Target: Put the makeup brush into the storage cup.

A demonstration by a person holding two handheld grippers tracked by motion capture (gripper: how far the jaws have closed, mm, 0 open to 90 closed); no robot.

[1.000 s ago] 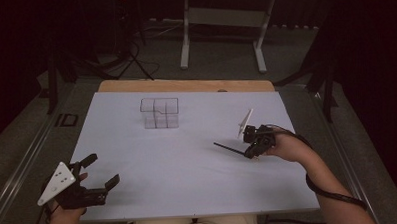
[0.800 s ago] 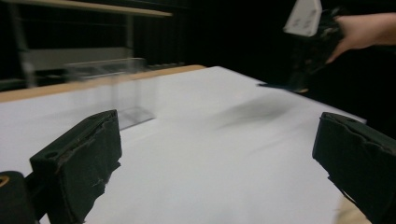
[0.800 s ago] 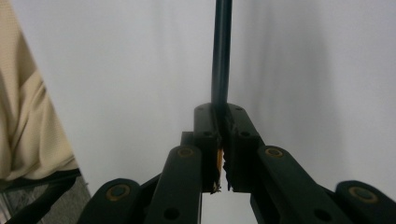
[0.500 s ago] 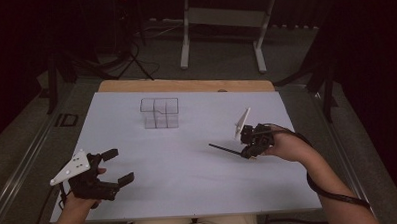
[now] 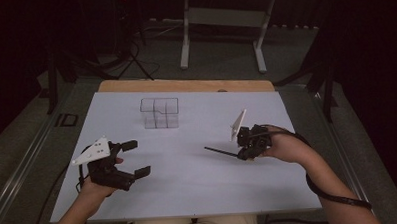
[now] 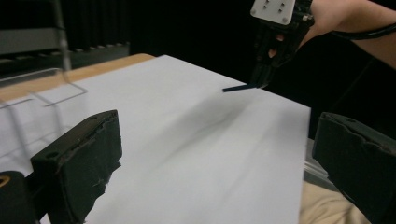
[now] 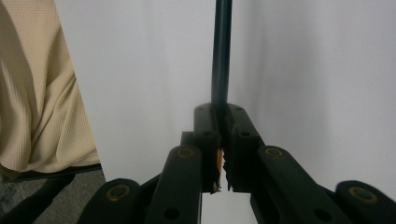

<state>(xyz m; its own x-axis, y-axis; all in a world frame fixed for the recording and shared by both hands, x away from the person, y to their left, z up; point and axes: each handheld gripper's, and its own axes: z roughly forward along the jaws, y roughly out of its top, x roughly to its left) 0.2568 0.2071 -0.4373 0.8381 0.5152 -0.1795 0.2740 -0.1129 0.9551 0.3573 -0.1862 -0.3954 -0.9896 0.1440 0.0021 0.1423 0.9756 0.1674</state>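
Since the earlier high view, left gripper [image 5: 133,158] has advanced from the near left corner up the white sheet [image 5: 189,187] toward the clear box [image 5: 159,113]; right gripper [image 5: 243,153] has shifted only slightly. High view: wide bare sheet separates both grippers and the clear box, which sits near the far edge; the dark rod [image 5: 220,151] juts from the right gripper toward sheet centre, well short of the box. Left gripper view: jaws parted wide, nothing between them; the box stands far left, the rod [image 6: 238,87] beyond, at the sheet's far edge. Right gripper view: jaws clenched on the rod [image 7: 221,60], which runs straight ahead over bare sheet.
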